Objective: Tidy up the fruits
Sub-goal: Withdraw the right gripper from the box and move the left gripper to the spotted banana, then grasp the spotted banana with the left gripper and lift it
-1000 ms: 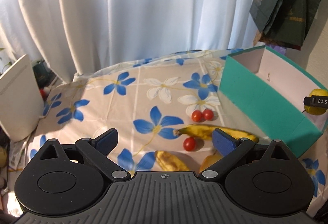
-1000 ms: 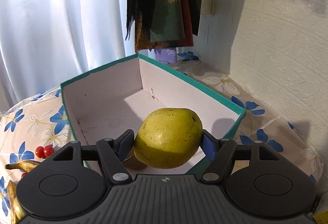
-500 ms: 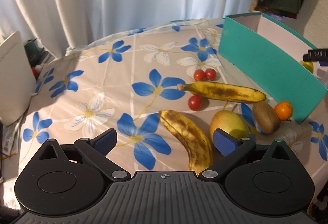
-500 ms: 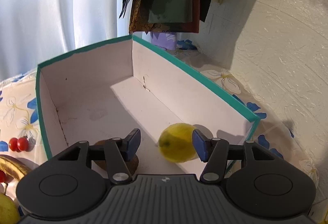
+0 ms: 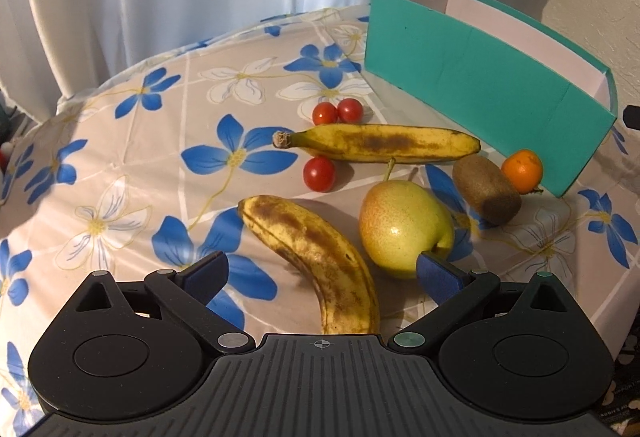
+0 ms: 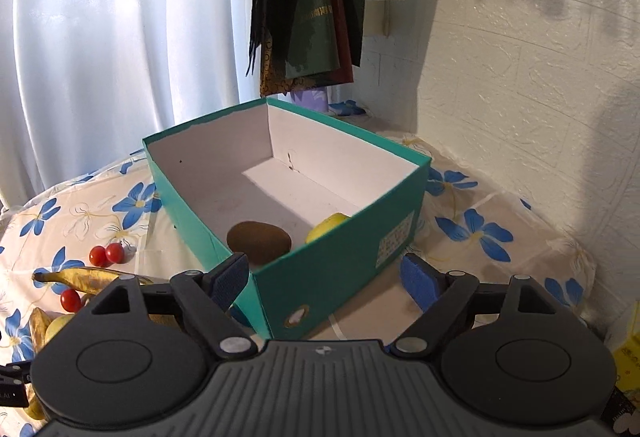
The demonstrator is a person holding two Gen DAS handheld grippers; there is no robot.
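Over the banana [image 5: 316,261], left gripper [image 5: 320,271] jaws wide, empty; right gripper [image 6: 324,277] jaws just opened, empty.

box label [image 6: 395,241] print, too small to read

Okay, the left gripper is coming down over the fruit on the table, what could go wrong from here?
1. The left gripper is open over the near banana, but its right finger sits against the pear; closing could nudge the pear and roll it.
2. The kiwi and the orange lie just behind the pear, so a shove might scatter them.
3. The banana's spotted skin suggests softness; a hard squeeze may bruise it.
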